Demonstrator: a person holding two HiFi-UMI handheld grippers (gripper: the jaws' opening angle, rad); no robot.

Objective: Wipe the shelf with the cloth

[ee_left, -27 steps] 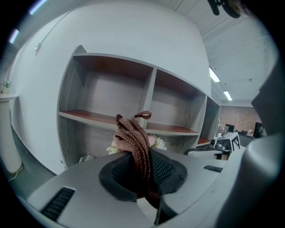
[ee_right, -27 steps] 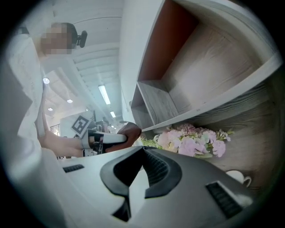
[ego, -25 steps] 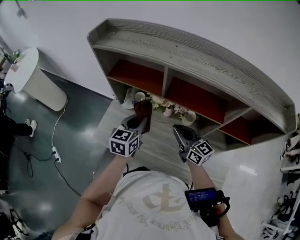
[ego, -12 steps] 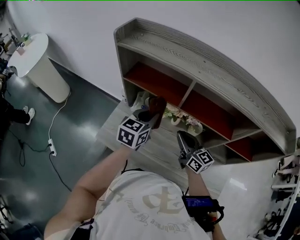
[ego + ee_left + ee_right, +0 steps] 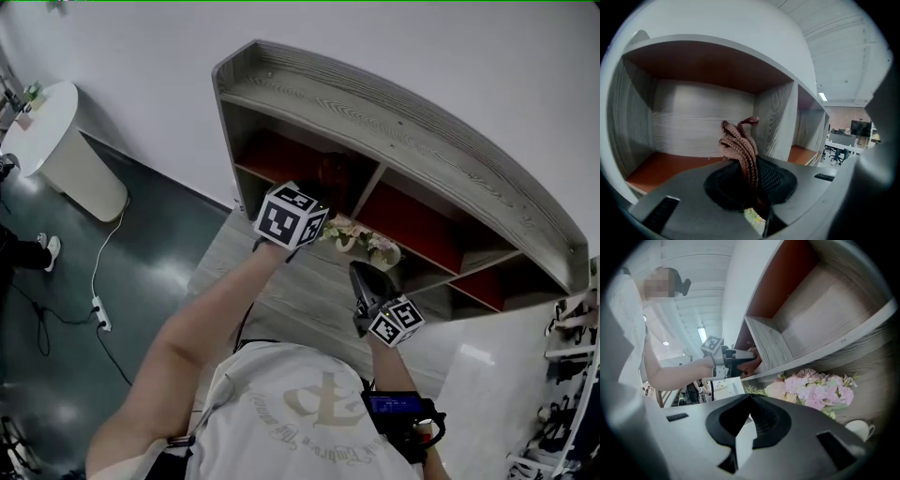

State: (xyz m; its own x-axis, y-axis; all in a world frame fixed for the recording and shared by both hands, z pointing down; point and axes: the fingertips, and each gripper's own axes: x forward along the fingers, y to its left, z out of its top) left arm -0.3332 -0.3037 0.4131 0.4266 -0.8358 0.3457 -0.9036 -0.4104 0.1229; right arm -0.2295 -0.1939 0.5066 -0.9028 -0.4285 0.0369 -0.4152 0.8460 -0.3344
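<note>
At the mouth of the shelf's (image 5: 403, 117) left compartment, the left gripper (image 5: 317, 187) pinches the brown cloth (image 5: 740, 147). Red floor (image 5: 661, 166) lies open leftward, with the divider (image 5: 776, 119) close on the right. Lower down, near the flowers (image 5: 813, 387), the right gripper (image 5: 361, 274) hangs with its jaws together, empty.

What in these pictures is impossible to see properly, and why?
- Left gripper view: the body of the left gripper hides the lower end of the cloth, so whether the cloth touches the shelf cannot be told.
- Head view: the marker cube covers the left gripper's jaws, and the cloth is only a dark shape in shade.
- Right gripper view: the right gripper cuts off the cup.
</note>
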